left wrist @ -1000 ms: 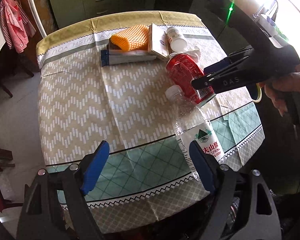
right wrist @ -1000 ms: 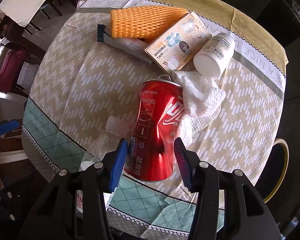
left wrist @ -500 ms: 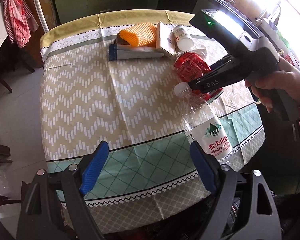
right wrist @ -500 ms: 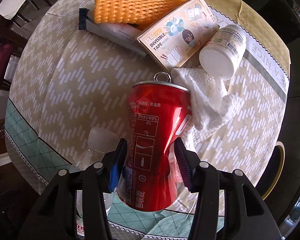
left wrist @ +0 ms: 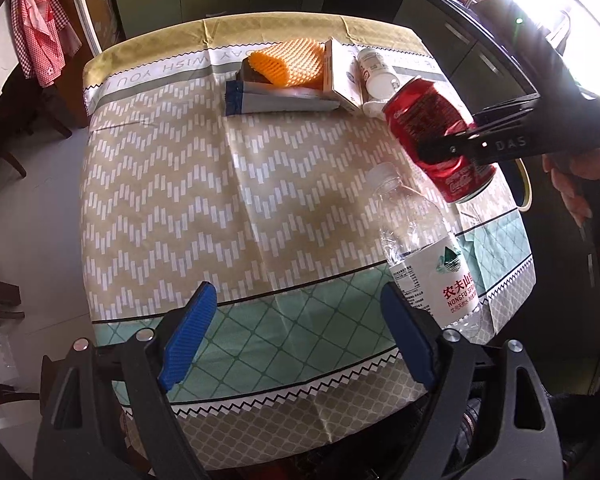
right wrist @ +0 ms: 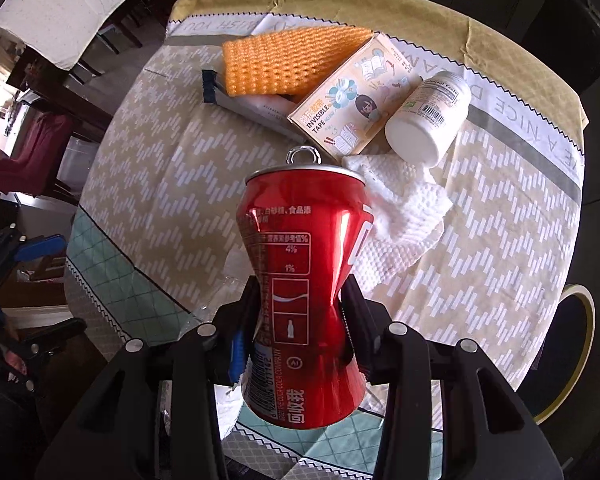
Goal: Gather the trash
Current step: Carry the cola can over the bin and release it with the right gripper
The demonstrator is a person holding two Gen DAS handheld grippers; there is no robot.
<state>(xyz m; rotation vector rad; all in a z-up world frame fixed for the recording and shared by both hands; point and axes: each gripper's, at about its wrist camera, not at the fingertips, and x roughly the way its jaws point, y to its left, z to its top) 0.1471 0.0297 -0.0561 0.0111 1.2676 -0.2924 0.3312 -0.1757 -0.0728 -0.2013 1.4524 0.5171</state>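
Observation:
My right gripper [right wrist: 302,316] is closing on the red soda can [right wrist: 304,264]; its jaws pinch the can's waist, which has caved inward. In the left wrist view the can [left wrist: 432,128] hangs tilted above the table, held by the right gripper [left wrist: 452,148]. A clear plastic water bottle [left wrist: 424,248] lies on the cloth near the table's right front corner. My left gripper [left wrist: 296,332] stands open over the front edge with nothing between its blue pads. A crumpled white paper towel [right wrist: 404,216] lies beside the can.
At the table's far side lie an orange foam net [right wrist: 284,60], a tape box [right wrist: 356,100], a white pill bottle [right wrist: 428,120] and a grey packet [left wrist: 276,98]. A tape roll [right wrist: 576,344] sits by the right edge. The patterned tablecloth [left wrist: 160,200] covers the table.
The right gripper has tightened on the red can, denting its middle, and lifted it off the tablecloth. The left gripper has stayed in place, open.

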